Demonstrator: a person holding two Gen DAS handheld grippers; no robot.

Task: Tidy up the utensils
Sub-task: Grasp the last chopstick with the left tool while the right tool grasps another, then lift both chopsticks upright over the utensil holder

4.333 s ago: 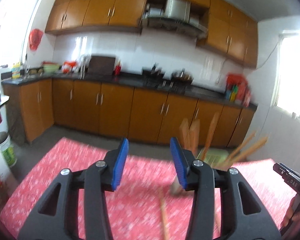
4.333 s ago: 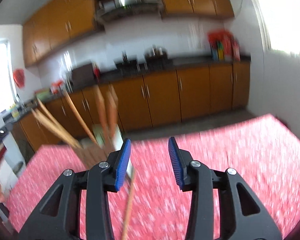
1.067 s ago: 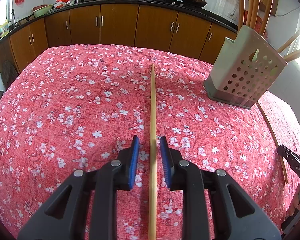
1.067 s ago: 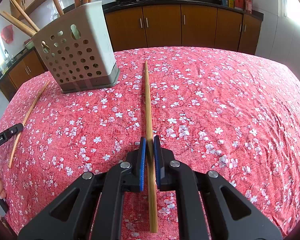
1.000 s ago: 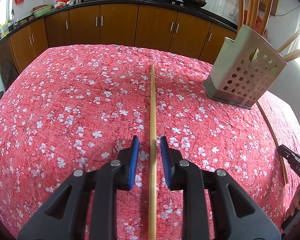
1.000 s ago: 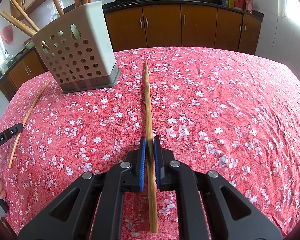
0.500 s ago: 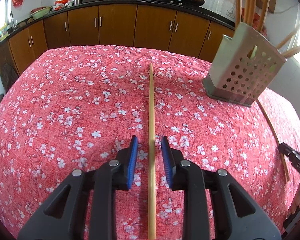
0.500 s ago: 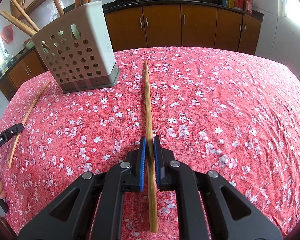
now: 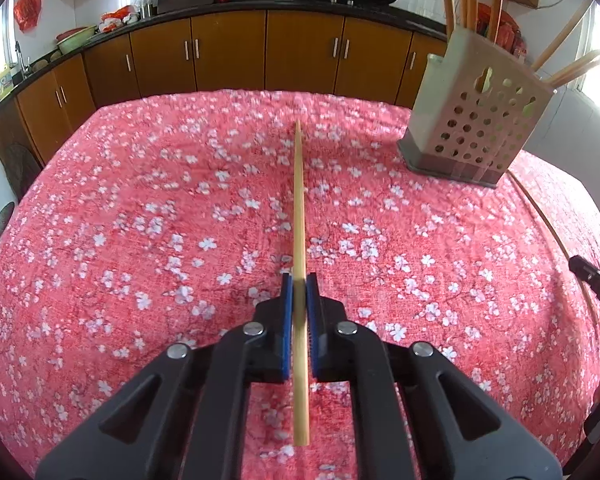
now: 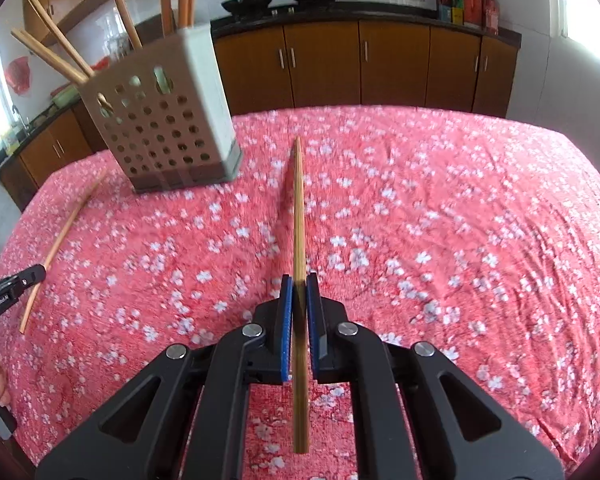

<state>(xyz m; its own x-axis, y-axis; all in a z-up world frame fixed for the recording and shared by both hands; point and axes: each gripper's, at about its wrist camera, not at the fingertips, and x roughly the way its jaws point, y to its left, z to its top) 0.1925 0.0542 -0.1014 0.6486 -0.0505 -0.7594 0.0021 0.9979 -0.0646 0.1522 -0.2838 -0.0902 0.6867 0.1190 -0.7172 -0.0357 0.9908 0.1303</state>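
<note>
My left gripper (image 9: 299,280) is shut on a light wooden chopstick (image 9: 299,208) that points straight ahead, held just above the red floral tablecloth (image 9: 140,220). My right gripper (image 10: 299,282) is shut on a darker wooden chopstick (image 10: 298,208), also lifted off the cloth and pointing forward. The perforated grey utensil holder (image 9: 476,124) stands ahead to the right of the left gripper, with several chopsticks in it. In the right wrist view the holder (image 10: 168,120) stands ahead to the left.
One more chopstick (image 10: 64,236) lies on the cloth left of the holder; it also shows in the left wrist view (image 9: 552,240) at the right edge. Brown kitchen cabinets (image 9: 260,52) and a dark counter stand behind the table. The table edges fall away on all sides.
My left gripper has closed on its chopstick and raised it off the cloth. My right gripper, shut before, has lifted its chopstick and moved closer to the holder.
</note>
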